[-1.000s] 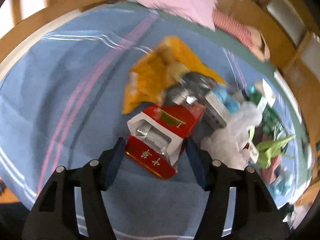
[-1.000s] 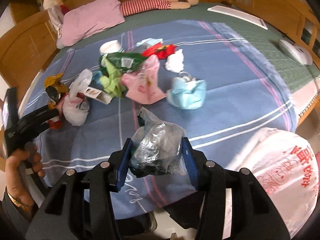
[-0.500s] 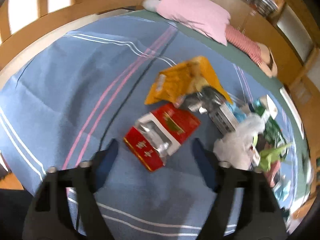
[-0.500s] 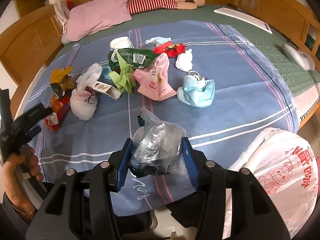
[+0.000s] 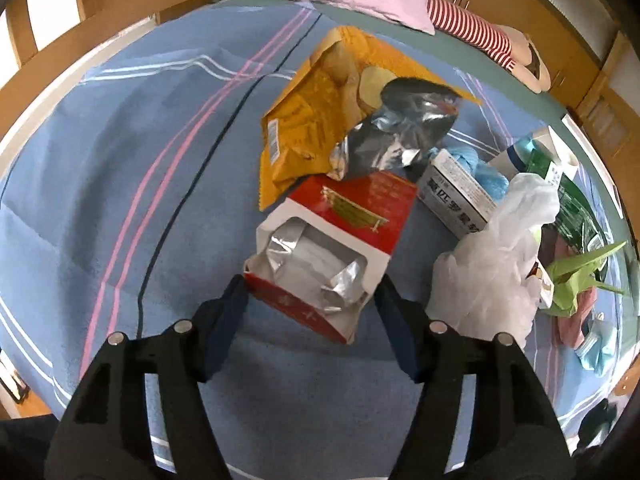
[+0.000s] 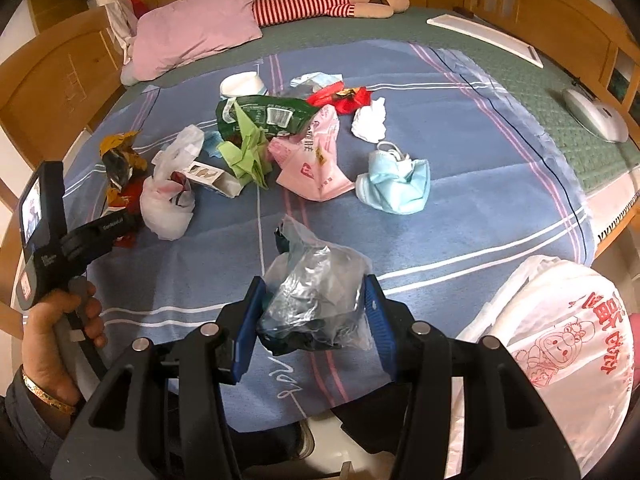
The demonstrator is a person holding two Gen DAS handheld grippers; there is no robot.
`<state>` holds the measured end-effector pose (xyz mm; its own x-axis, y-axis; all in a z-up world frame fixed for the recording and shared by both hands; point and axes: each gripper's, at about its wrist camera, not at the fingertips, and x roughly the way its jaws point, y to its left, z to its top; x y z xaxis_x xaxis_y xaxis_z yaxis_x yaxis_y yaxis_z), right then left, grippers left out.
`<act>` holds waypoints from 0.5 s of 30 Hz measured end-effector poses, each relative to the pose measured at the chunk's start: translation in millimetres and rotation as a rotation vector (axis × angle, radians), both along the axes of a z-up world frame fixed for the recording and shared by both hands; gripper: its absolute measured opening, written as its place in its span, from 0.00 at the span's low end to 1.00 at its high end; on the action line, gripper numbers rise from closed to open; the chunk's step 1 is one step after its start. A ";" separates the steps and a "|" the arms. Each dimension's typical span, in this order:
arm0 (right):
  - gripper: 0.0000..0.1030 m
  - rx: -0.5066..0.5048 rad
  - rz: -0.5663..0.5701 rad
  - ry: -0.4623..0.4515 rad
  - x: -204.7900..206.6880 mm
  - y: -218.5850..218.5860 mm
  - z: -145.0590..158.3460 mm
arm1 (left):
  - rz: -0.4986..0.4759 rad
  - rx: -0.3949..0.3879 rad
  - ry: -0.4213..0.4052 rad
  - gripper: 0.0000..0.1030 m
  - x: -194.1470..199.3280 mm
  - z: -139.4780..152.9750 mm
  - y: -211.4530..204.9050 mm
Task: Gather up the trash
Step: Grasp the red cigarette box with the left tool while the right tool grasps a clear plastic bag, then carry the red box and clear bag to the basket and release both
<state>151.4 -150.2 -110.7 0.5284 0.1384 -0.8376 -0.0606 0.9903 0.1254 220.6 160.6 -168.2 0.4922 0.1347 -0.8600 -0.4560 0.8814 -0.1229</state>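
A wood-framed bed spread with a blue striped blanket (image 5: 120,208) carries the scattered litter. The left hand-held gripper (image 5: 312,304) straddles a torn-open red cardboard pack with a silver foil liner (image 5: 332,240), its jaws closing on either side, the pads at the pack's near corners but not clearly pressing yet. Just beyond it lies a crumpled yellow crisp bag (image 5: 320,120), and to its right a knotted white plastic bag (image 5: 492,272). The right hand-held gripper (image 6: 316,316) is clamped on a crumpled clear plastic bag (image 6: 316,292). To take the pack well, the closing should probably be gentle and square across the walls, since the open end looks likely to crush or slip.
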 end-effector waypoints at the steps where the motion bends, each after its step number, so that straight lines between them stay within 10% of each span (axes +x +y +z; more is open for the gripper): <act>1: 0.49 0.003 -0.003 0.002 0.0 -1.3 -0.4 | 0.000 0.004 -0.002 0.62 0.0 0.6 -0.3; 15: 0.49 -0.001 0.012 0.009 -0.6 5.9 -6.8 | 0.039 0.158 -0.223 0.57 -41.2 48.3 -14.3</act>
<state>150.8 -144.3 -117.5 0.5189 0.1440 -0.8426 -0.0716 0.9896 0.1250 179.4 146.3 -119.9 0.6588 0.2813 -0.6978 -0.4671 0.8800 -0.0863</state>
